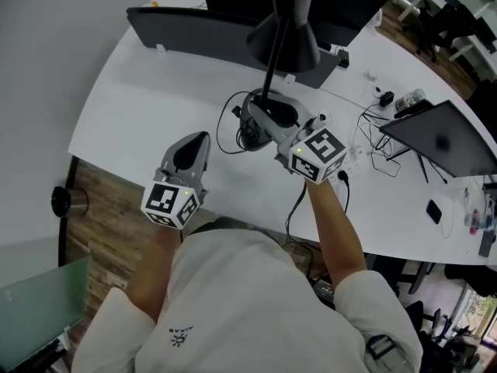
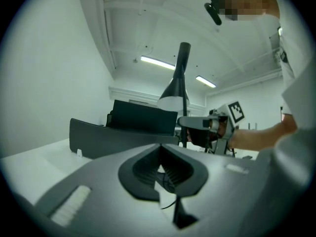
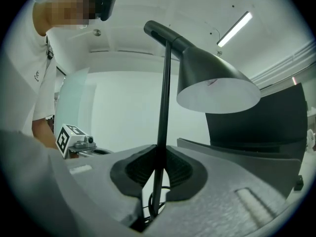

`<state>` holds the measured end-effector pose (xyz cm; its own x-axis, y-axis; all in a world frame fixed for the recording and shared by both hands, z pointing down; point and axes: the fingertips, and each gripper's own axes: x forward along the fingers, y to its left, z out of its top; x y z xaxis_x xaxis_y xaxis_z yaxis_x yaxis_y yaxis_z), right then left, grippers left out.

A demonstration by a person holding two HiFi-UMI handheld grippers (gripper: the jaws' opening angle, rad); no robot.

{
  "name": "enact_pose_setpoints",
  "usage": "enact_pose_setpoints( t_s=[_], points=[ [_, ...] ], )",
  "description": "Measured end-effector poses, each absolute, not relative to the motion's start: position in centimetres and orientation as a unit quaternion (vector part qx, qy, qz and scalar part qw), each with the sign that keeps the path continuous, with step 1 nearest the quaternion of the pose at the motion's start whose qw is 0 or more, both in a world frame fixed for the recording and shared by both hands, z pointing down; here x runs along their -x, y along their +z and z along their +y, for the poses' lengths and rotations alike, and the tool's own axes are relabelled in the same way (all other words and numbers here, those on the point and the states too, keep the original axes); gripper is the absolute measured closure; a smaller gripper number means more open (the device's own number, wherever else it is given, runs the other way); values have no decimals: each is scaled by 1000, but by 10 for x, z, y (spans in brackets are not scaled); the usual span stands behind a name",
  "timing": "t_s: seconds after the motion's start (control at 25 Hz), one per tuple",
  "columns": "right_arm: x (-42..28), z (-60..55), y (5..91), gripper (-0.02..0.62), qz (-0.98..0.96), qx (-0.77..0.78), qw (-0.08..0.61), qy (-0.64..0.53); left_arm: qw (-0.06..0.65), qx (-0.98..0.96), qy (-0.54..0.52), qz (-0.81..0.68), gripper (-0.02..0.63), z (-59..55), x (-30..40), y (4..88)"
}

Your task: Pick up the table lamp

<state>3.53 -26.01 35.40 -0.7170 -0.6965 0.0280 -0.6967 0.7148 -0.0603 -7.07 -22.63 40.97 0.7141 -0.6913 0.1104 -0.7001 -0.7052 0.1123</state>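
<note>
The right gripper (image 1: 262, 116) is pinched narrow on the thin stem of the table lamp (image 1: 283, 41), which stands upright over the white desk (image 1: 132, 107). The left gripper (image 1: 202, 140) hangs beside it, its 2 jaws together on nothing. The lift appears to be the step in hand, and the next move calls for a firm, straight rise, as the shade looks top-heavy and the cable (image 1: 225, 130) trails.

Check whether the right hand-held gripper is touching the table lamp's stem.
Touching. The right gripper view shows the table lamp's stem running down between the jaws of the right hand-held gripper, with both pads closed against it and no gap.
</note>
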Motion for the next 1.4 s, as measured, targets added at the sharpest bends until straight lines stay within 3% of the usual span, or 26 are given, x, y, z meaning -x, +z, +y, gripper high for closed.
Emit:
enact_pose_setpoints(
  t_s=[0.56, 1.4],
  points=[
    [-48, -250, 306, 546, -921, -390, -13, 11, 57, -928, -19, -367, 615, -247, 78, 350],
    [-48, -250, 299, 541, -917, -399, -7, 9, 55, -929, -19, -365, 615, -244, 83, 349]
  ],
)
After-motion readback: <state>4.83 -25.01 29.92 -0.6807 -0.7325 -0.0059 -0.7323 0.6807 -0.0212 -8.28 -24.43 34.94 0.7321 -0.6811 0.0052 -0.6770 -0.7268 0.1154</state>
